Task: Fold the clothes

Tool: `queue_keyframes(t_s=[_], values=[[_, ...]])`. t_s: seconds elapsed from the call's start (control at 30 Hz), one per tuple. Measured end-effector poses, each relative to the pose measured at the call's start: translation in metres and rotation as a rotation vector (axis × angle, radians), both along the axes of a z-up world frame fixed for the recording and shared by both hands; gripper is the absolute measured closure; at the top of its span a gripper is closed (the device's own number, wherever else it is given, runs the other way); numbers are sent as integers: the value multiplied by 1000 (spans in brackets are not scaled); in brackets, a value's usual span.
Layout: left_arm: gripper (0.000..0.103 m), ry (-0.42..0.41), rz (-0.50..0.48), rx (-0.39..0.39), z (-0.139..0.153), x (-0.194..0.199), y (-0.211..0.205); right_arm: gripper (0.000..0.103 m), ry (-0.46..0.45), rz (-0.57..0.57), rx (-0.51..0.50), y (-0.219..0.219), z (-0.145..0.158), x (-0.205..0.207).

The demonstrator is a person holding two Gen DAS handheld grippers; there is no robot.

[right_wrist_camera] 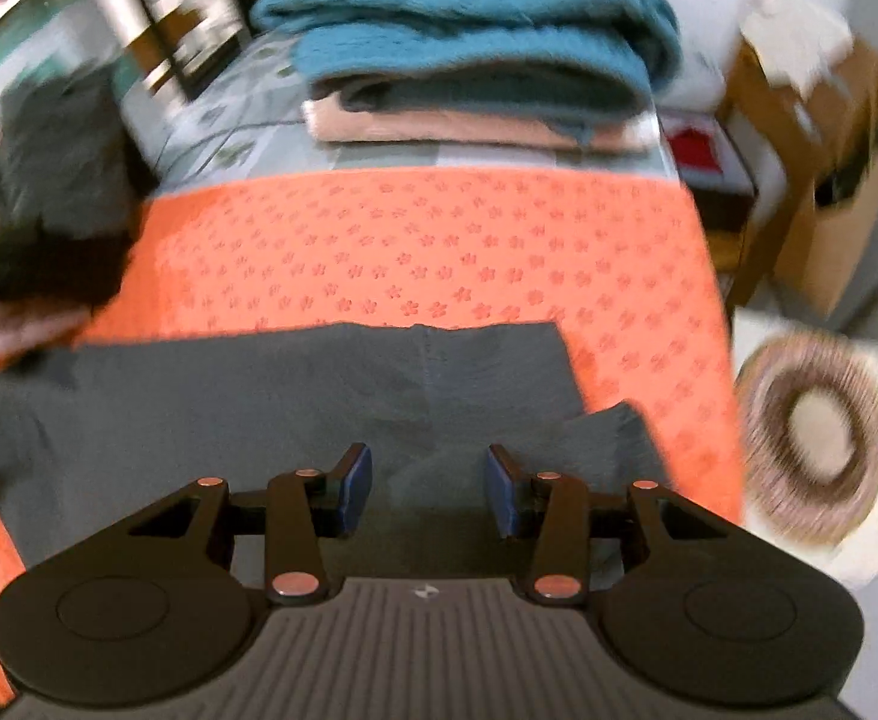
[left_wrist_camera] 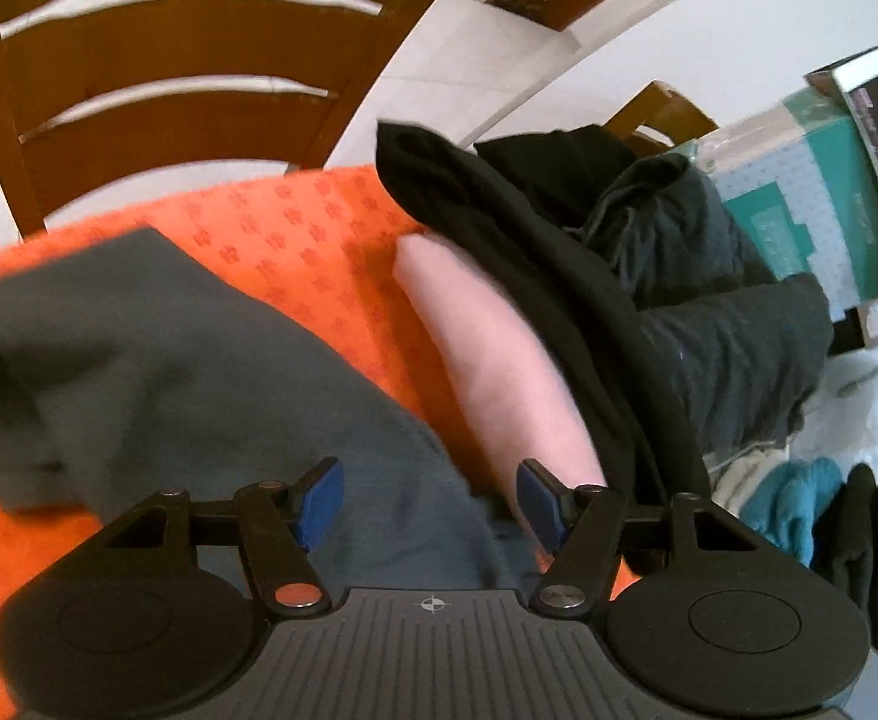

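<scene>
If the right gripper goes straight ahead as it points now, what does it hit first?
Most likely the grey garment lying on the orange cloth. The right gripper is open just above it, with a raised fold between the jaws. Depth is hard to judge here.

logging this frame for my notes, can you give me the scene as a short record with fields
surface: orange mat
garment being folded: grey garment, spread on the mat
left gripper: jaws open, over the grey garment
right gripper: jaws open, over the grey garment
folded stack: teal on pink, beyond the mat
unfolded pile: dark clothes beside a pink garment
</scene>
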State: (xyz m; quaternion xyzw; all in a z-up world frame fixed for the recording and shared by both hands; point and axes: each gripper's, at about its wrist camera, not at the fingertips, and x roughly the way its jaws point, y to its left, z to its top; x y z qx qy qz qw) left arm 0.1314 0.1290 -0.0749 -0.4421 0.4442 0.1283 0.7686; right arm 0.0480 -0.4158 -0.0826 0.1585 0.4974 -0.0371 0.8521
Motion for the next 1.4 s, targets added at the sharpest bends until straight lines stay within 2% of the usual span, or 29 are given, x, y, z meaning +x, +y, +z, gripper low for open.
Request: queue_keyframes(t_s=[0.07, 0.17, 0.27, 0.4, 0.5, 0.7, 0.87, 0.93, 1.07, 1.27, 1.4], values=[[39, 27, 9, 2, -6, 11, -6, 56, 7, -74, 61, -3, -7, 3], [48, 74, 36, 6, -19, 20, -11, 56, 10, -164, 127, -8, -12, 8], [61, 125, 76, -6, -32, 22, -11, 56, 6, -206, 143, -10, -11, 10], [75, 136, 110, -9, -39, 15, -7, 56, 1, -250, 149, -17, -10, 13], [80, 136, 137, -41, -43, 9, -3, 56, 4, -293, 182, -26, -11, 12], [77, 121, 209, -127, -45, -1, 8, 56, 10, -370, 225, -35, -10, 12], [65, 147, 226, -155, -44, 7, 8, 56, 1, -391, 221, -36, -7, 14], [64, 167, 206, -140, -44, 13, 6, 56, -1, -391, 222, -36, -7, 13], [66, 202, 165, -104, -45, 21, 1, 56, 1, -386, 220, -34, -8, 10], [83, 249, 166, -105, -58, 16, 3, 56, 8, -360, 182, -29, -6, 8], [84, 250, 164, -105, -60, 13, 5, 56, 15, -354, 175, -29, -6, 10]])
